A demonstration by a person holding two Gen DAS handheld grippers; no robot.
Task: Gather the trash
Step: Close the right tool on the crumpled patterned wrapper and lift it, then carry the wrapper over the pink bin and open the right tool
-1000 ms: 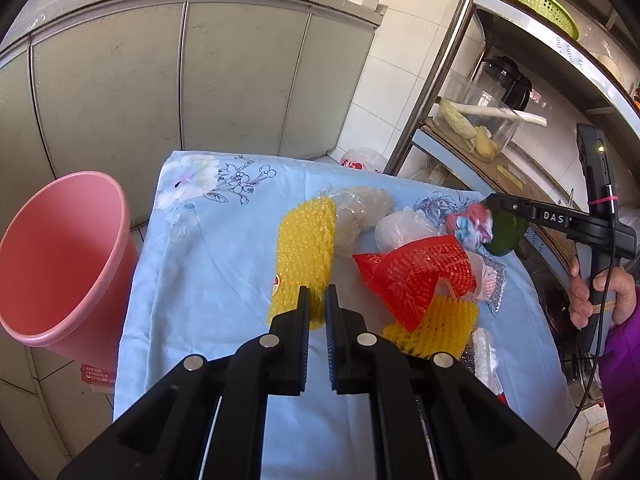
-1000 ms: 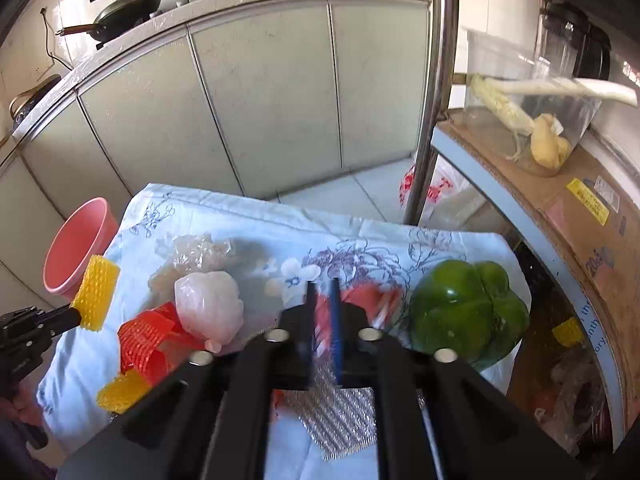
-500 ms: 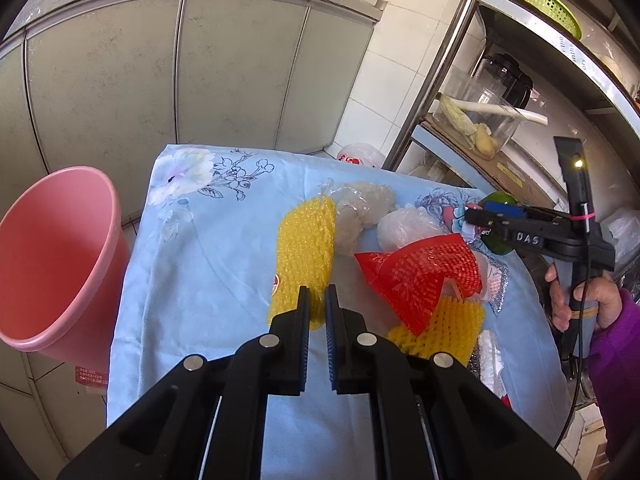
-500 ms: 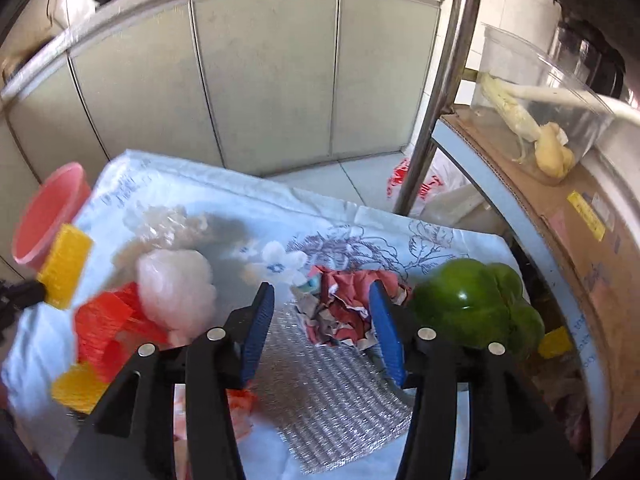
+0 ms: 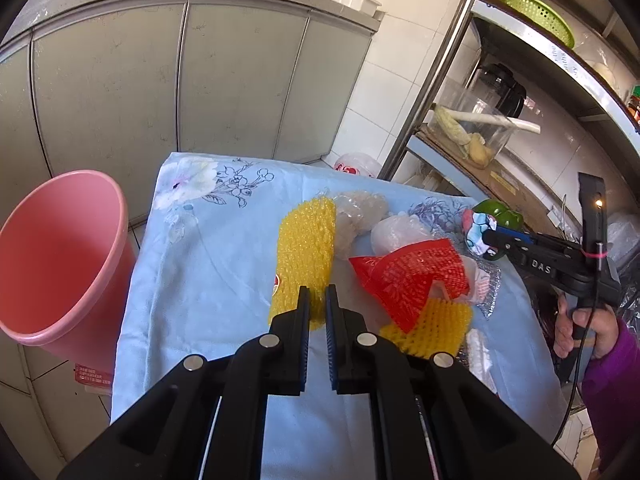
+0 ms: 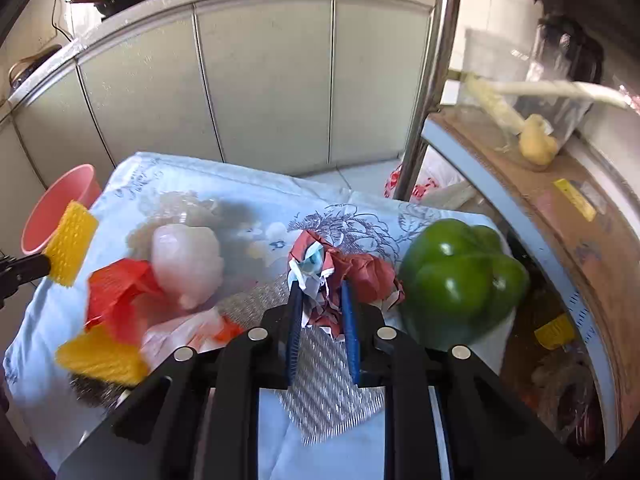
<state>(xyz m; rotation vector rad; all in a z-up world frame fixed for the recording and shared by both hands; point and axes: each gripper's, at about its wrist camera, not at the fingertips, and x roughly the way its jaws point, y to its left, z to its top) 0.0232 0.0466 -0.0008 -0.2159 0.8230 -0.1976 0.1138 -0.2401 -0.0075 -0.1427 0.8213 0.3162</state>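
My left gripper [image 5: 317, 292] is shut on the lower end of a yellow foam net [image 5: 306, 240], held above the blue flowered cloth [image 5: 200, 280]. In the right wrist view that yellow foam net [image 6: 72, 248] hangs in front of the pink bin [image 6: 60, 200]. My right gripper [image 6: 321, 288] is closing on a crumpled red and white paper [image 6: 360, 276], which sits between the blue pads beside a green pepper [image 6: 460, 280]. The left wrist view shows the right gripper [image 5: 486, 240] with the paper [image 5: 476, 226] at its tip.
The pink bin [image 5: 60, 256] stands left of the table. A red net [image 5: 408, 276], a second yellow net [image 5: 432, 328], a white plastic wad [image 5: 394, 232] and silver mesh [image 6: 320, 380] lie on the cloth. A metal rack [image 5: 440, 60] stands at the right. A person's hand [image 5: 580, 328] grips the right handle.
My right gripper opened over the crumpled paper on the table, sank a little, and has closed around it again. My left gripper has stayed put with the yellow net.
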